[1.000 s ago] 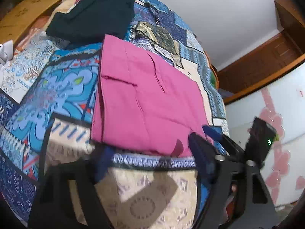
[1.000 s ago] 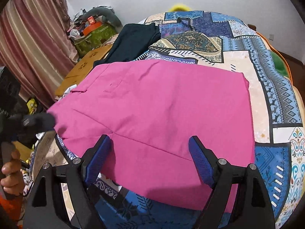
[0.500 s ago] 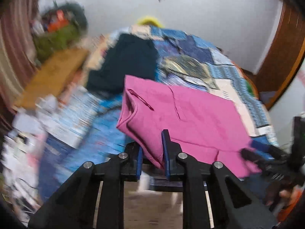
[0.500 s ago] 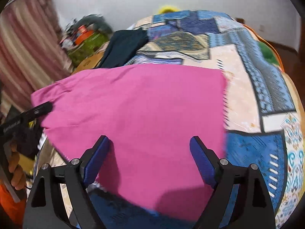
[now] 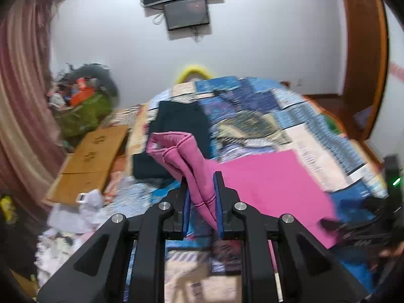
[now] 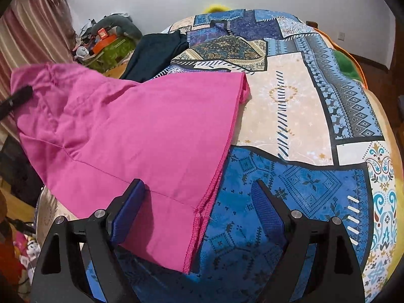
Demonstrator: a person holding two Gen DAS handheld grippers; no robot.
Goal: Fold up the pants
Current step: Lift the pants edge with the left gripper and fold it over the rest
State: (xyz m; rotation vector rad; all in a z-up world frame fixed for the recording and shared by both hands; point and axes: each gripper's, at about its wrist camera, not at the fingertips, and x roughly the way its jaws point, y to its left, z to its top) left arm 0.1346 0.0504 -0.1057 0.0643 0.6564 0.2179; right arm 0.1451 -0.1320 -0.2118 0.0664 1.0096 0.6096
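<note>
The folded pink pants [image 6: 141,131] lie on the patterned bedspread [image 6: 298,116], their left end lifted off the bed. My left gripper [image 5: 202,203] is shut on that raised edge of the pants [image 5: 192,161]; its black tip also shows at the left of the right wrist view [image 6: 17,98]. My right gripper [image 6: 199,210] is open, its blue pads either side of the pants' near hem corner, low over the bed. The right gripper shows blurred at the right of the left wrist view [image 5: 353,227].
A dark folded garment [image 6: 154,53] lies farther back on the bed. A cardboard box [image 5: 93,156] and a heap of clutter [image 5: 83,106] stand left of the bed. A door [image 5: 363,58] is at the right, and a screen [image 5: 186,12] hangs on the wall.
My left gripper went from open to shut on the pants' left edge and has lifted it up and inward. The pants have slid left under my open right gripper.
</note>
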